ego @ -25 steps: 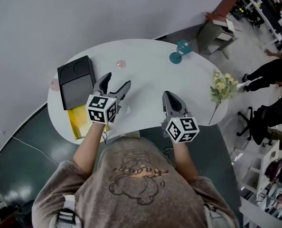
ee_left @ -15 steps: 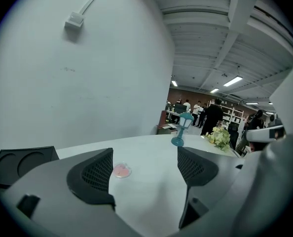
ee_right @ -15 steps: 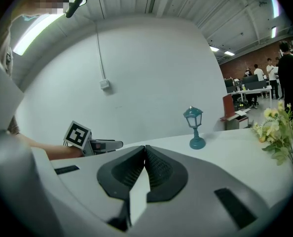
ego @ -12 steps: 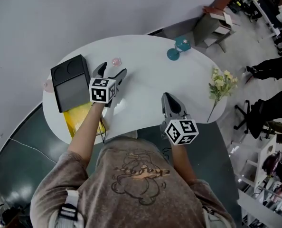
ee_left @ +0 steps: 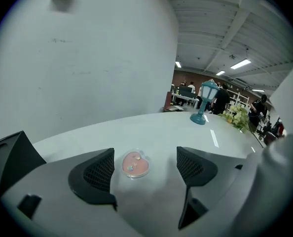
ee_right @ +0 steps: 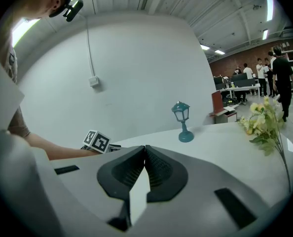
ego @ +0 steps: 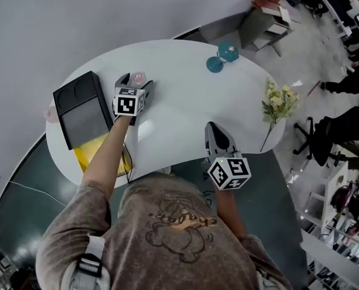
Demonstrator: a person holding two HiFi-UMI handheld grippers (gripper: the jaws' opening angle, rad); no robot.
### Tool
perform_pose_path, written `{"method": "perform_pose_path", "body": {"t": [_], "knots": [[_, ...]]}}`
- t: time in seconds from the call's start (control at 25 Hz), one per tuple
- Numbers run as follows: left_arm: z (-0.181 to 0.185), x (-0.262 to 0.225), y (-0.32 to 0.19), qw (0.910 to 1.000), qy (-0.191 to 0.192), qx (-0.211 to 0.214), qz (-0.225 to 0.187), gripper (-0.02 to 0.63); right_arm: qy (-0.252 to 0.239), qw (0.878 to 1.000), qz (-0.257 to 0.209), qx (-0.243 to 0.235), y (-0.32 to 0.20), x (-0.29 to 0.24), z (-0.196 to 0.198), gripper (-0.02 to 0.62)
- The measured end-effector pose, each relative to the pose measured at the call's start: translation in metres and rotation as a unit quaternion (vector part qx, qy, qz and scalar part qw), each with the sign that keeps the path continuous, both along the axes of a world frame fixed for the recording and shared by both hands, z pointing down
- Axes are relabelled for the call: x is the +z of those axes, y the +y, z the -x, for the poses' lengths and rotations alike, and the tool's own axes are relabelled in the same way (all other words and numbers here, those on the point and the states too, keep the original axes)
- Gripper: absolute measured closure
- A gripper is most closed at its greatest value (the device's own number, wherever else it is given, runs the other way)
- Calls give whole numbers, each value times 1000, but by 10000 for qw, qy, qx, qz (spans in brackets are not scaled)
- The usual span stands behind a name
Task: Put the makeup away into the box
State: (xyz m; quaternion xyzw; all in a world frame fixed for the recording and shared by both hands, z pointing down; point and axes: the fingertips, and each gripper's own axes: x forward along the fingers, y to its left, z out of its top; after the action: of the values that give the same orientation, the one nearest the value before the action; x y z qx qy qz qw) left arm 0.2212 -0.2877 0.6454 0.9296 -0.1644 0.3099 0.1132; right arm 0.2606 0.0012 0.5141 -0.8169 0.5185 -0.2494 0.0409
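Note:
A small clear heart-shaped makeup case (ee_left: 135, 164) with pink inside lies flat on the white table (ego: 185, 95), also seen as the pink case (ego: 138, 77) near the far edge in the head view. My left gripper (ee_left: 144, 168) stands open low over the table, its jaws on either side of the case without touching it; in the head view the left gripper (ego: 135, 81) sits by the case. The black box (ego: 81, 107) lies at the table's left end, lid shut. My right gripper (ego: 215, 132) is shut and empty near the table's front edge; its jaws meet in the right gripper view (ee_right: 144, 154).
A yellow item (ego: 95, 157) pokes out beneath the black box. A teal lantern ornament (ego: 220, 55) stands at the far right and a sprig of flowers (ego: 277, 106) lies at the right edge. A small pink thing (ego: 49, 115) sits at the table's left rim.
My left gripper has reached away from me toward the far edge and sunk to the pink case, which now lies between its open jaws. The right gripper has hardly moved.

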Motion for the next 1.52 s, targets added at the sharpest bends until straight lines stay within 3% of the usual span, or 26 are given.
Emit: {"method": "perform_pose_path", "body": {"t": [0.48,0.68,0.8,0.96,1.52], "knots": [[-11,28,-15,9989,-449,2,-97,212,-44,9996,256,126,2,9,-14,592],[-17,29,-16,9977,-481,241,-415,221,-103,9993,303,180,4,10,-17,592],[-16,29,-12,9975,-595,261,-273,244,-149,9992,351,144,4,13,-19,592],[-19,32,-4,9969,-684,293,-243,353,-134,9993,336,-38,-5,15,-28,592],[-13,17,-13,9965,-701,-10,-464,356,-152,9963,322,-787,-37,17,-60,592]]}}
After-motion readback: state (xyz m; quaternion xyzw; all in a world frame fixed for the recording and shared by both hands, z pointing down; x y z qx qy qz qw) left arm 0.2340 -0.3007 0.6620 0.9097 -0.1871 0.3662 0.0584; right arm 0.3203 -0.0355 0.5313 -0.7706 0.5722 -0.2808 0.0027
